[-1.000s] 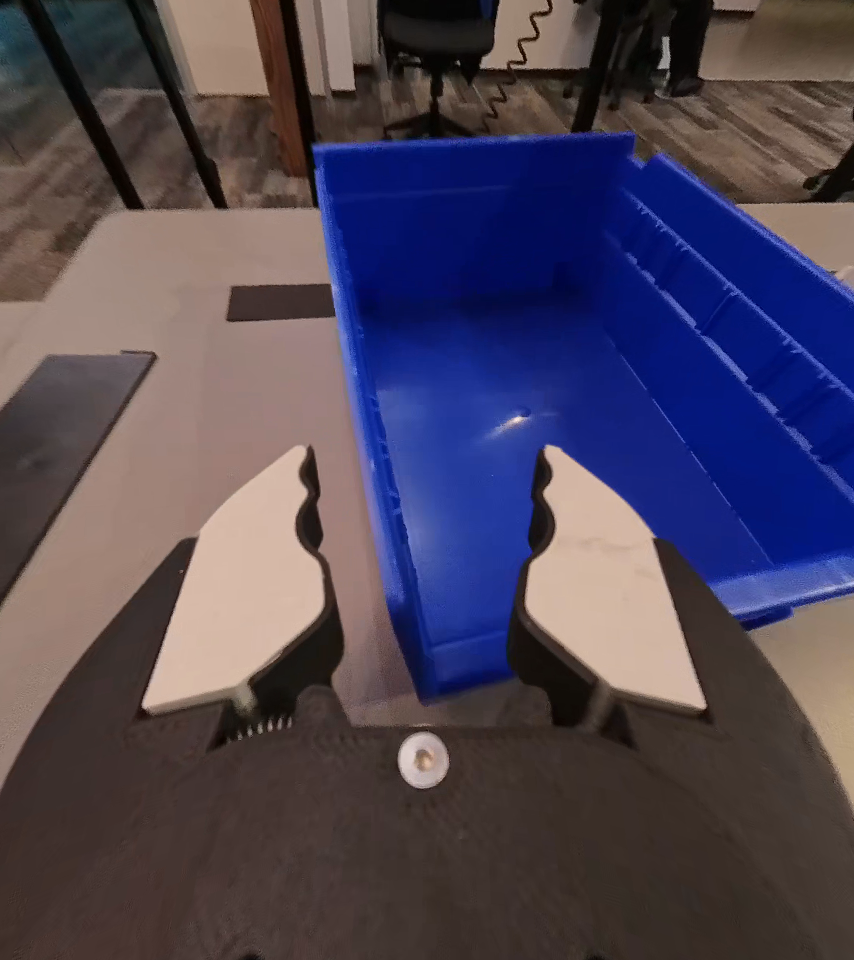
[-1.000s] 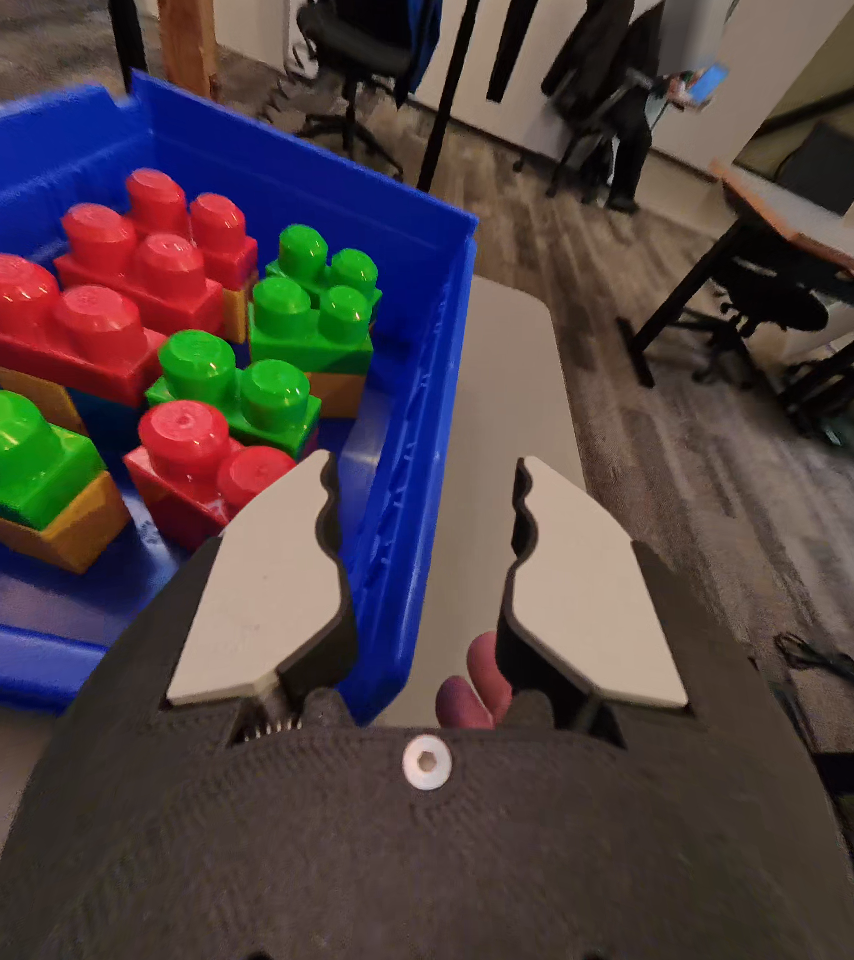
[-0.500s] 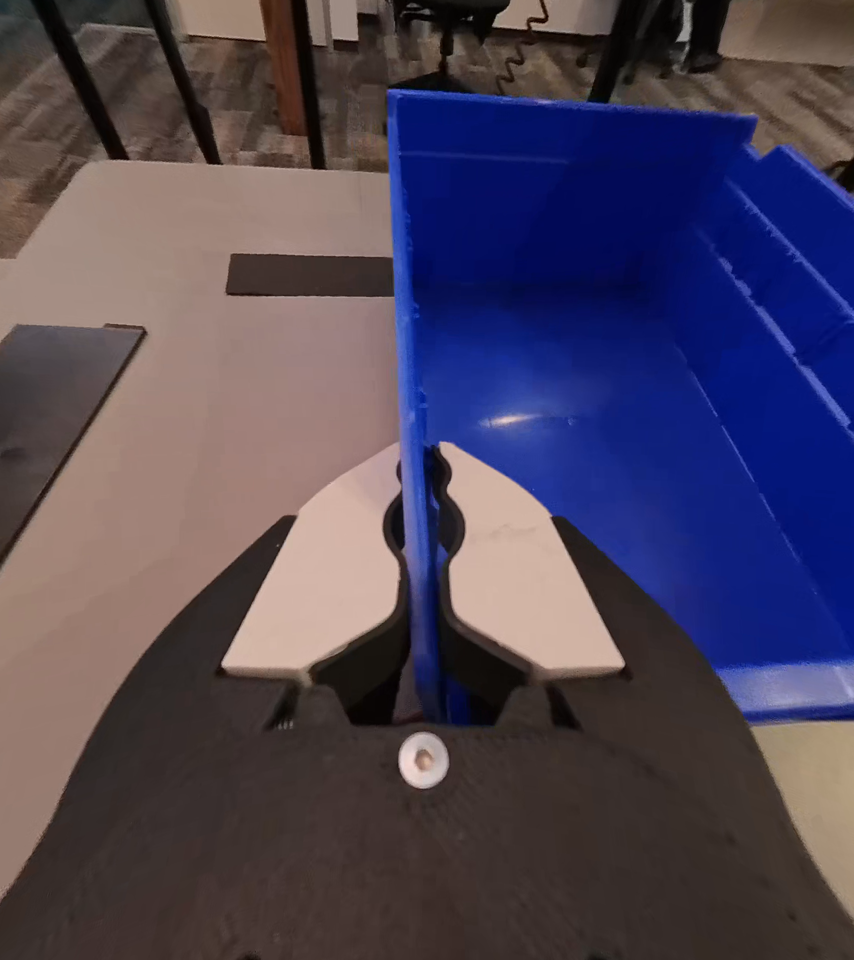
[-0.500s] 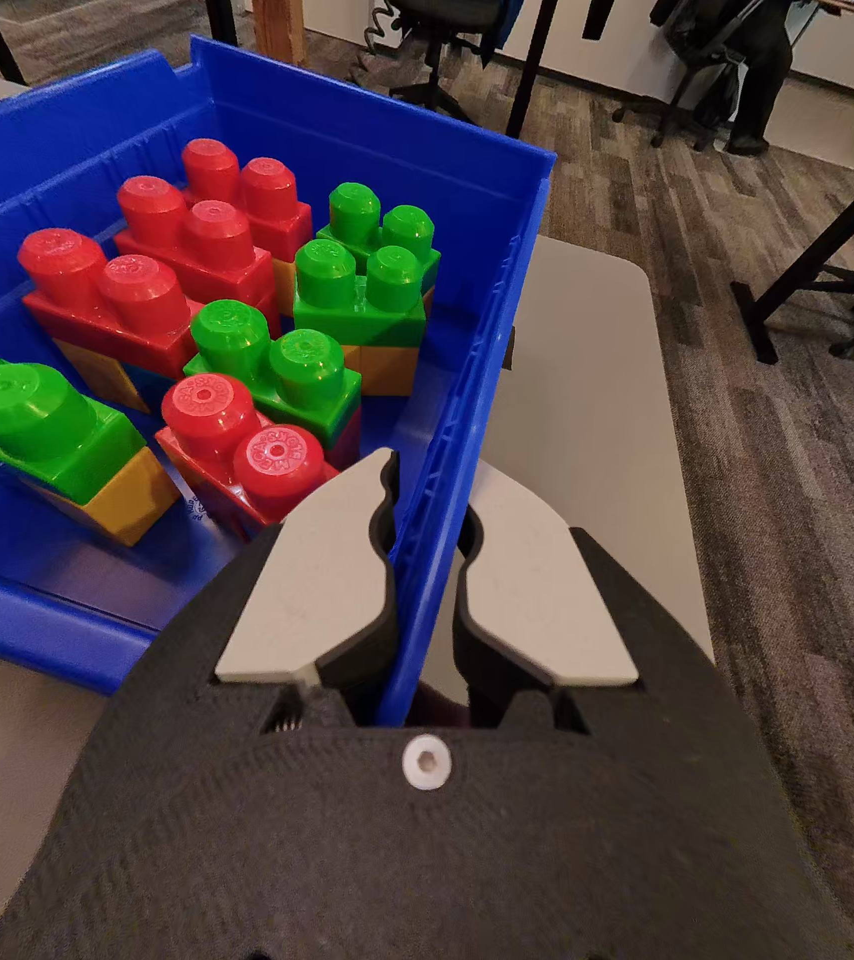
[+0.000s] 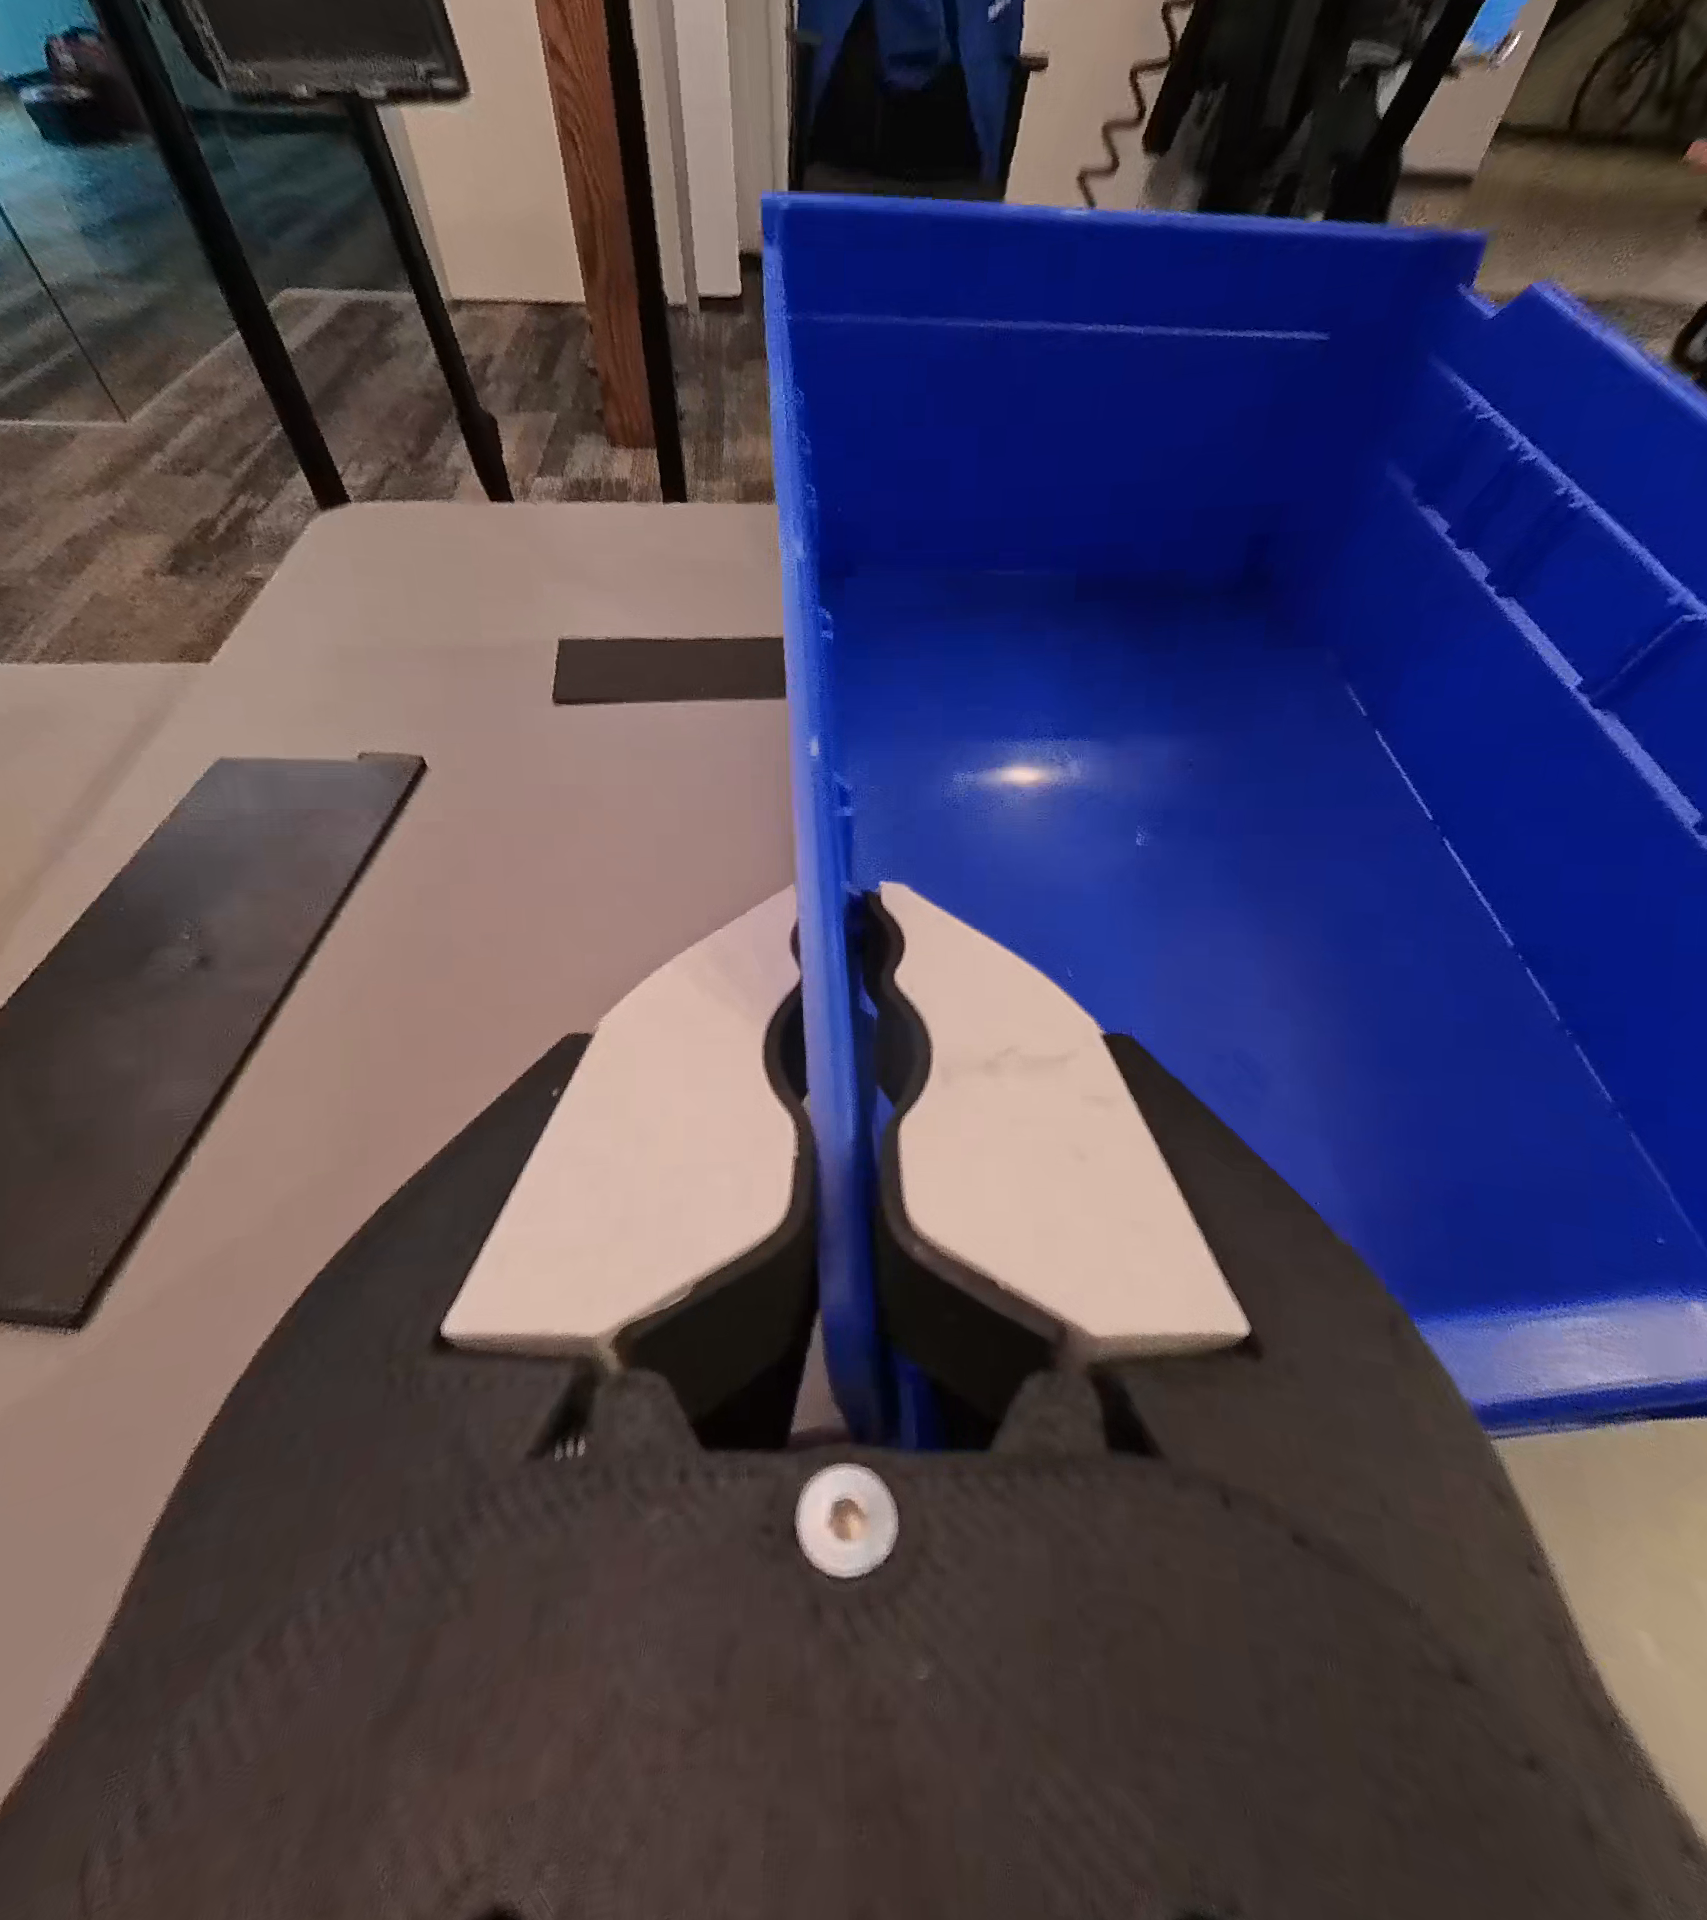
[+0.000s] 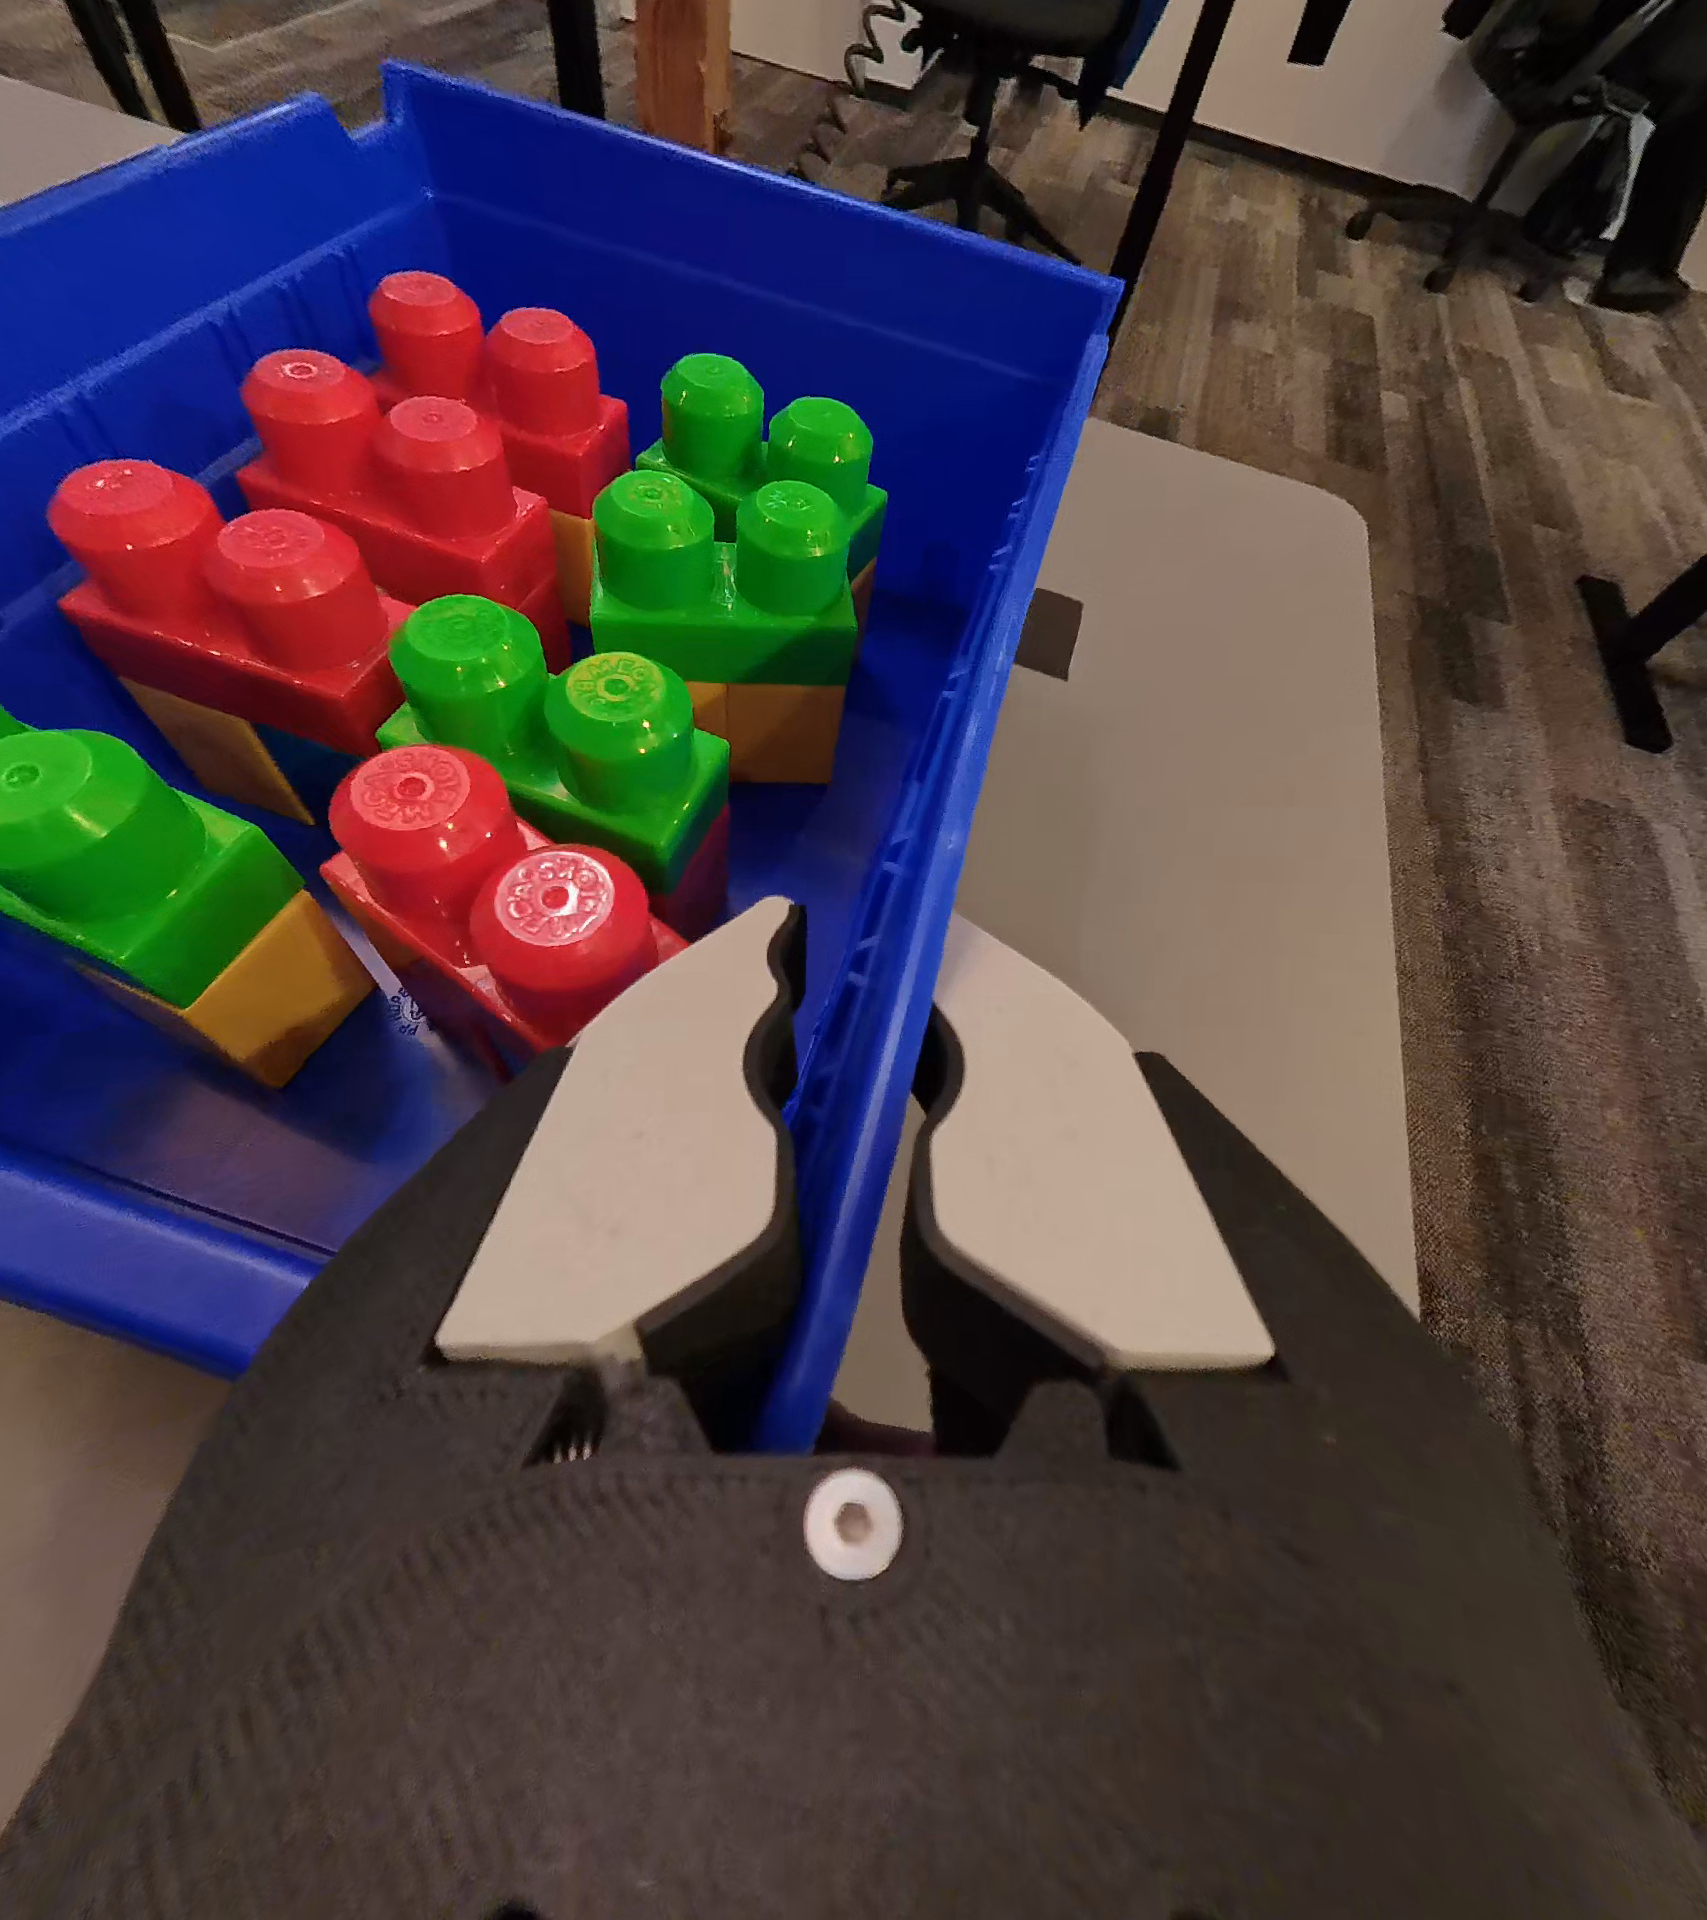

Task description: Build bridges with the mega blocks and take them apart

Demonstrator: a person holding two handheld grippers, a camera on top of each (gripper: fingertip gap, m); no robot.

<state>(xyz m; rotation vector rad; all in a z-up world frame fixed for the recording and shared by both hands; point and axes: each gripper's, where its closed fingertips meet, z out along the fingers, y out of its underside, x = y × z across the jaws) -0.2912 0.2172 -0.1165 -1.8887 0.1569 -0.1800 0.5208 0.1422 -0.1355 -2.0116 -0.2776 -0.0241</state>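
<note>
Closest to me, the left gripper (image 5: pixel 833 914) is clamped on the left wall of an empty blue bin (image 5: pixel 1088 468), one pad on the outside, the other inside, both pressed against the thin plastic. The right gripper (image 6: pixel 864 940) is closed the same way over the ribbed right wall of a second blue bin (image 6: pixel 984 665), one finger inside the bin and one outside against the rim.

Just past the right gripper's inner finger, inside that second bin, sit the mega blocks (image 6: pixel 516 727): a red two-stud block (image 6: pixel 490 894) nearest the finger, a green one (image 6: pixel 558 727) behind it, a green-on-yellow stack (image 6: pixel 90 862) to the left, then more red blocks (image 6: pixel 236 603) and green blocks (image 6: pixel 724 561) on yellow bases toward the bin's far wall.

Both bins rest on a grey table (image 5: pixel 537 894). To the left of the empty bin lie two flat black strips (image 5: pixel 153 1029), one long and near, one short and farther back. Beyond the table, well behind the bins, are patterned carpet, a wooden post (image 5: pixel 600 208) and office chairs (image 6: pixel 994 114).
</note>
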